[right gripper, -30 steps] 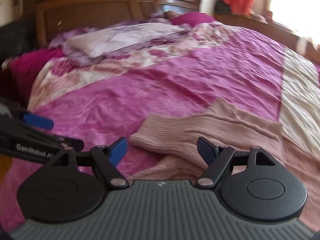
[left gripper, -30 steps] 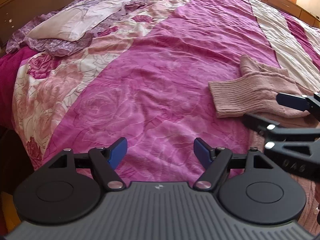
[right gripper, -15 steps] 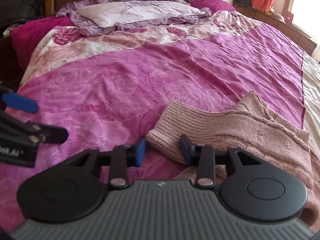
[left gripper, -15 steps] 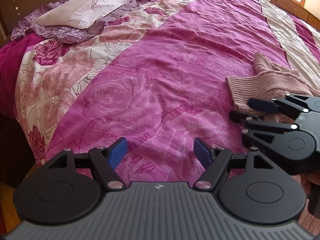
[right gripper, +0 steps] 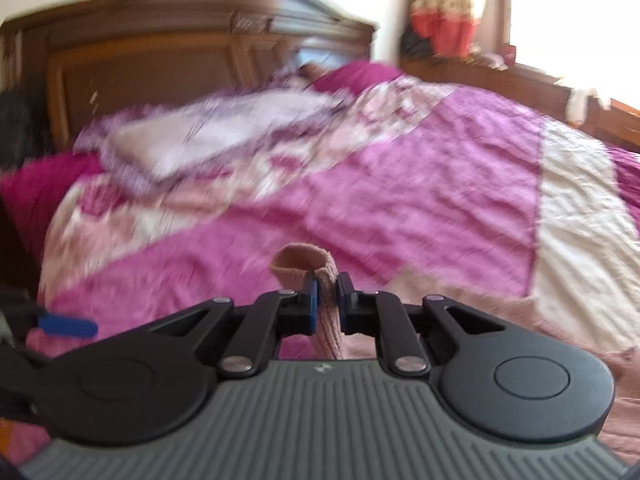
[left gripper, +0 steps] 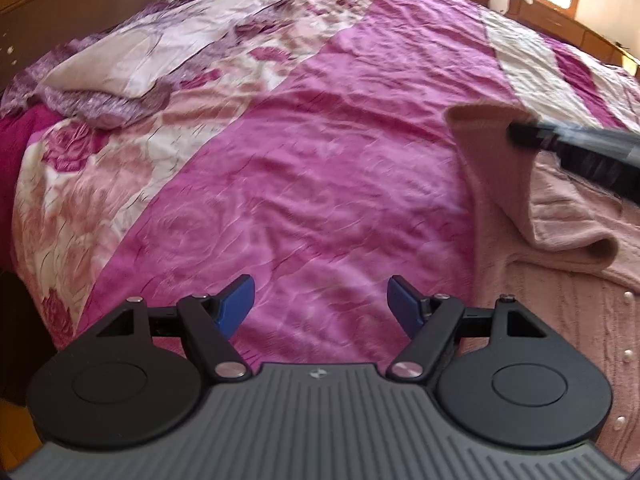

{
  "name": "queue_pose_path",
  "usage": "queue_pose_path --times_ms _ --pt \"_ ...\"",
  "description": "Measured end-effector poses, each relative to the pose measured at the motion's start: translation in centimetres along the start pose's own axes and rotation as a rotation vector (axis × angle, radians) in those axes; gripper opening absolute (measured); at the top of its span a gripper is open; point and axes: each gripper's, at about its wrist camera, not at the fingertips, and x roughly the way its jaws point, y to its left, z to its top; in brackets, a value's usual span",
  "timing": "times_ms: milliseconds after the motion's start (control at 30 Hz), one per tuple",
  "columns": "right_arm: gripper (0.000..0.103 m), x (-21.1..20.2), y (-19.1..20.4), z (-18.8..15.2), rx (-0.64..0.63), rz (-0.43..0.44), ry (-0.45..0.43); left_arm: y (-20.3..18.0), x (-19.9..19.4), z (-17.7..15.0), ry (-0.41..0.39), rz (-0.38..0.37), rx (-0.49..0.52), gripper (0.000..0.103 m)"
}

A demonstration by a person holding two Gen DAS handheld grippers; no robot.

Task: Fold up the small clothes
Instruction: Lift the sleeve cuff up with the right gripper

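A small pink knitted sweater [left gripper: 560,248] lies on the bed at the right of the left wrist view, with pearl buttons along its front. One ribbed sleeve [left gripper: 496,152] is lifted off the bed, and my right gripper [right gripper: 327,306] is shut on its cuff [right gripper: 301,266]. In the left wrist view that gripper [left gripper: 524,134] comes in blurred from the right edge. My left gripper [left gripper: 322,302] hovers open over bare bedspread, left of the sweater, with nothing between its blue pads.
A magenta and cream rose-patterned bedspread [left gripper: 280,184] covers the bed. A frilled pillow [left gripper: 132,64] lies at the far left by the wooden headboard [right gripper: 160,56]. A low wooden ledge [left gripper: 560,20] and bright window run along the far right.
My right gripper closed on the sleeve cuff and lifted it up off the bed. The left gripper stayed open and shifted a little nearer the sweater.
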Motion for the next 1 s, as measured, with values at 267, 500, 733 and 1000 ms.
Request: queue_pose_path --times_ms 267,500,733,1000 --pt "0.012 -5.0 -6.5 1.7 0.135 -0.135 -0.111 -3.6 -0.5 1.4 -0.034 -0.071 0.059 0.079" --pt "0.012 -8.5 -11.4 0.4 0.218 -0.257 -0.141 -7.2 0.6 2.8 -0.05 -0.136 0.123 0.079" --pt "0.012 -11.3 -16.4 -2.7 0.304 -0.394 -0.134 -10.4 3.4 4.3 -0.043 -0.151 0.154 0.079" --pt "0.012 -12.7 -21.6 -8.7 0.417 -0.524 -0.061 -12.3 7.2 4.7 0.019 -0.147 0.137 0.079"
